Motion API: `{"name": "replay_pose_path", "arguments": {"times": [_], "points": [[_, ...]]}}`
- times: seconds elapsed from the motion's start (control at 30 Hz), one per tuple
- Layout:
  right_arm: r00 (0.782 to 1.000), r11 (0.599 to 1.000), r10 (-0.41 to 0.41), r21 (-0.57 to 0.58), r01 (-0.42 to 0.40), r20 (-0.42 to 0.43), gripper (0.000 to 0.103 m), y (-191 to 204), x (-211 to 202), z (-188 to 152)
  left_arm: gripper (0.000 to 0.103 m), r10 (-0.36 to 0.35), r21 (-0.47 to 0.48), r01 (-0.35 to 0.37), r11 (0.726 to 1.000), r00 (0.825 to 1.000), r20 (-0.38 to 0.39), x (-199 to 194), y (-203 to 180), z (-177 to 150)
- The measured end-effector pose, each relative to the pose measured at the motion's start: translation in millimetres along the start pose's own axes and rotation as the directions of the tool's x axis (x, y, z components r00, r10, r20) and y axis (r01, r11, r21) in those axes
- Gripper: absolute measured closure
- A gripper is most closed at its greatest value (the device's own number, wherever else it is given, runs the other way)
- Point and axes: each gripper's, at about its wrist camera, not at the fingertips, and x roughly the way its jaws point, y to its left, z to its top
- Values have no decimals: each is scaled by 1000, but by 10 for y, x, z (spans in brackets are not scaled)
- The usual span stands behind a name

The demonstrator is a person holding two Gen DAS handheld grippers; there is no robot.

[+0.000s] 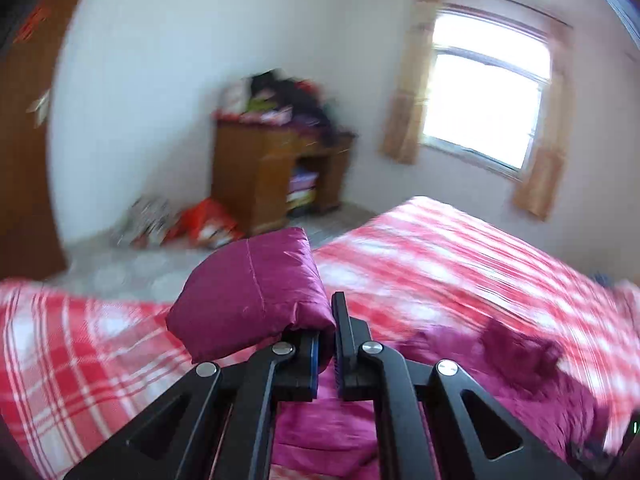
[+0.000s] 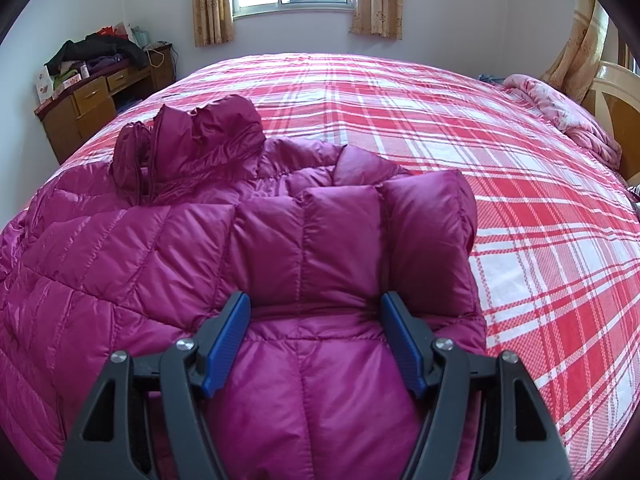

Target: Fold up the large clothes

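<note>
Left tongs (image 1: 325,344) clamp a puffy cuff of the magenta down jacket (image 2: 248,264); right tongs (image 2: 316,336) gape over its slippery, light quilting at 6 o'clock; grip seams

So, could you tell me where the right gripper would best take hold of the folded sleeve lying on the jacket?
Probably at the sleeve cuff end, the puffed panel nearest the bare bedspread. That edge hangs free of the jacket body, so the right gripper, open above it, could come in from the bedspread side and pinch the quilted edge.
</note>
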Motion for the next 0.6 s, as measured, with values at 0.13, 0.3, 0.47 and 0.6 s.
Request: {"name": "replay_pose_path", "arguments": {"times": [0.13, 0.3, 0.47, 0.6], "points": [[1000, 1000, 4, 4, -4, 1, 33, 4, 6, -2, 98, -175, 133, 174, 976, 985, -8, -209, -696, -163], [1000, 1000, 12, 11, -12, 1, 33, -9, 14, 2, 98, -300, 202, 321, 925, 945, -129, -228, -1316, -596], [1000, 999, 26, 20, -26, 3, 31, -30, 20, 11, 98, -326, 286, 398, 872, 906, -269, -182, -1737, -1121], [999, 999, 32, 24, -32, 3, 30, -29, 20, 10, 98, -297, 306, 409, 860, 888, -350, -88, -1862, -1319]]}}
